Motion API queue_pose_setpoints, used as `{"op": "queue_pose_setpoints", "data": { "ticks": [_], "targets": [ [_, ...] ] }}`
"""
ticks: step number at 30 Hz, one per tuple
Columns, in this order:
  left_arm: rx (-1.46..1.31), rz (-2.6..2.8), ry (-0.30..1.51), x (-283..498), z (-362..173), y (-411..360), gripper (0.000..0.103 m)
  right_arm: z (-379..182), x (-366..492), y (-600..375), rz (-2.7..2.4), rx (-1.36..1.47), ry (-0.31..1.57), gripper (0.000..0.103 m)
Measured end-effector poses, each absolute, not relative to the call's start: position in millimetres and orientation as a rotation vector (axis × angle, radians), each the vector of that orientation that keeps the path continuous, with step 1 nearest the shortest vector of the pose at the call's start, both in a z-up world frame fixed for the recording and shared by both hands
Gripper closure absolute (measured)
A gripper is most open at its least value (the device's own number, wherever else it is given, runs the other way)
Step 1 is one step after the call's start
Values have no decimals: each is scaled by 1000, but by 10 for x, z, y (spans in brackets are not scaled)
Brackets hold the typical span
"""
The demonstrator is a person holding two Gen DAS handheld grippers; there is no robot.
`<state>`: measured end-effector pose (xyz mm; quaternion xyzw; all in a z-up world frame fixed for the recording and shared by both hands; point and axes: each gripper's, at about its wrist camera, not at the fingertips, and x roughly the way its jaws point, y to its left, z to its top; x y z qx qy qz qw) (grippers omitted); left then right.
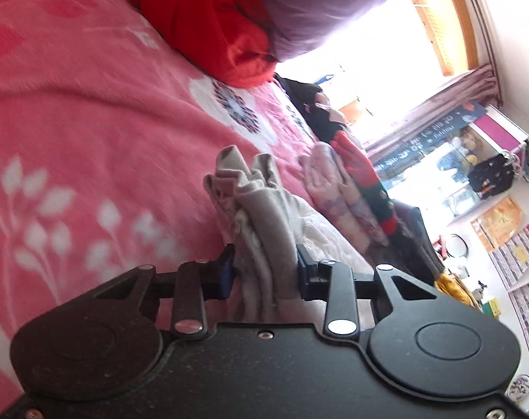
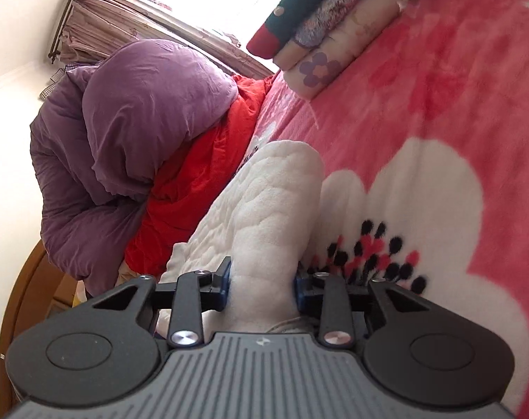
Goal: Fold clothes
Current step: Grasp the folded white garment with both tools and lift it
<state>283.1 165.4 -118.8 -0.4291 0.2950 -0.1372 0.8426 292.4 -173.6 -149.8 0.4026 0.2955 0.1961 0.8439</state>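
Observation:
A cream-white fleece garment (image 2: 264,202) lies bunched over the pink flowered blanket (image 2: 439,104). My right gripper (image 2: 262,281) is shut on a thick fold of it, and the fleece stretches forward from the jaws. My left gripper (image 1: 266,269) is shut on another part of the garment (image 1: 261,209), where beige cuffed ends bunch up and stick out past the fingers. The white fleece (image 1: 320,230) trails to the right of the left jaws.
A stack of folded clothes (image 2: 310,35) sits on the blanket near the window; it also shows in the left wrist view (image 1: 351,188). A purple quilt (image 2: 125,122) and a red quilt (image 2: 208,181) are piled at the bed's head. The pink blanket (image 1: 90,122) spreads left.

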Motion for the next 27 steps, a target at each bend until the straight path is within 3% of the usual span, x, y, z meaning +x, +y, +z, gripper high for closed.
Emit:
{"op": "queue_pose_setpoints", "data": {
  "ticks": [9,11,12,13,14,15,19,27],
  "targets": [
    [-992,-444,724,2250,-1140,807,69,-708,2082,-2762,400,730,494,69],
    [-934,-404,774,2130,-1205,681,54,-677,1868,-2949,370,718,507,67],
    [-898,-369,794,2089,-1255,655,41,-713,1782,-3029,350,720,521,59],
    [-898,-352,813,2064,-1307,652,38,-790,1710,-3107,313,718,543,53],
    [-915,-344,827,2042,-1351,659,38,-899,1660,-3172,271,715,567,33],
    [-923,-342,827,2019,-1357,668,37,-1006,1629,-3241,255,745,577,25],
    [-928,-348,802,1975,-1339,633,28,-1433,1503,-3520,187,864,613,26],
    [-927,-347,794,2029,-1409,460,24,-1704,1621,-3557,217,881,626,25]
  ]
}}
